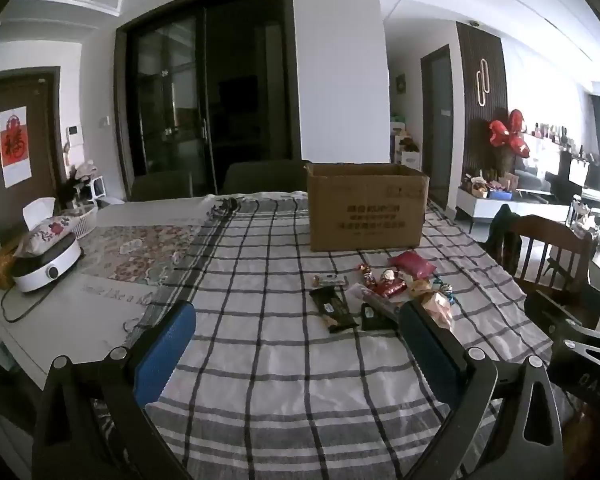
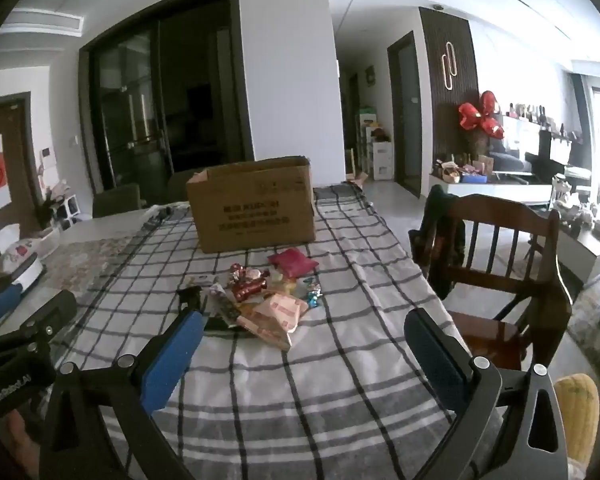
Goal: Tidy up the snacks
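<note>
A heap of snack packets [image 1: 384, 292] [image 2: 260, 300] lies on the checked tablecloth [image 1: 284, 360] [image 2: 292, 380]. It includes a red pouch [image 1: 412, 264] [image 2: 294, 264], a dark wrapper [image 1: 332, 308] and a pale pink bag [image 2: 278, 316]. Behind the heap stands an open cardboard box [image 1: 366, 206] [image 2: 256, 204]. My left gripper [image 1: 300, 340] hovers open, short of the heap, nothing between its blue pads. My right gripper [image 2: 304, 340] is open too and holds nothing, with the pink bag just beyond its left finger [image 2: 180, 344].
A white cooker [image 1: 46, 266] with a cushion on it sits at the table's left edge. A wooden chair [image 1: 540, 256] [image 2: 496, 260] stands close to the table's right side. Dark chair backs [image 1: 260, 178] line the far edge.
</note>
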Demonstrator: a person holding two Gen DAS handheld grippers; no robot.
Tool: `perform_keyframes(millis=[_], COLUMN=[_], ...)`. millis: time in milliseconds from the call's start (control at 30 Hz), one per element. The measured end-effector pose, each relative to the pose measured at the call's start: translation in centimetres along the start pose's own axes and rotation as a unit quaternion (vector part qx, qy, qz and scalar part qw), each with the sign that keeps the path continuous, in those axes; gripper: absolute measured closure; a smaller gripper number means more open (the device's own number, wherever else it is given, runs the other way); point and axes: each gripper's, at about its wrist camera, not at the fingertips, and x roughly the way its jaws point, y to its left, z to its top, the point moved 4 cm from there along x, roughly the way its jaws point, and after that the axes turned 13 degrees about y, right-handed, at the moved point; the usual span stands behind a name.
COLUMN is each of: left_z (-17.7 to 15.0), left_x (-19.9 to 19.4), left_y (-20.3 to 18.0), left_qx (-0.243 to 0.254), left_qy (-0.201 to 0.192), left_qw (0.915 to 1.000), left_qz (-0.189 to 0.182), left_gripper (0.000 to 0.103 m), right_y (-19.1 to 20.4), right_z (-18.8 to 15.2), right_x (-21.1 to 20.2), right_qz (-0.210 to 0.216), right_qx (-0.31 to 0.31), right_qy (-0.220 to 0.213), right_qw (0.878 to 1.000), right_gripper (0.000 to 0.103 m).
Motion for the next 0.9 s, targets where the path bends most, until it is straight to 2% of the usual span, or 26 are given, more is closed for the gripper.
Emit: perform_keyframes(millis=[900], left_z=[0.1], left_x=[-1.1], left_y=[-0.1], left_qx=[-0.003], left_qy=[-0.014], left_qw=[0.9999], left_qz=[-0.001], left_gripper=[0.0], right_y=[0.3], right_z=[0.3], right_x=[-0.5], right_qz=[0.006], right_qx=[0.002], right_qy=[-0.01], right_qw=[1.0], right_gripper=[0.001])
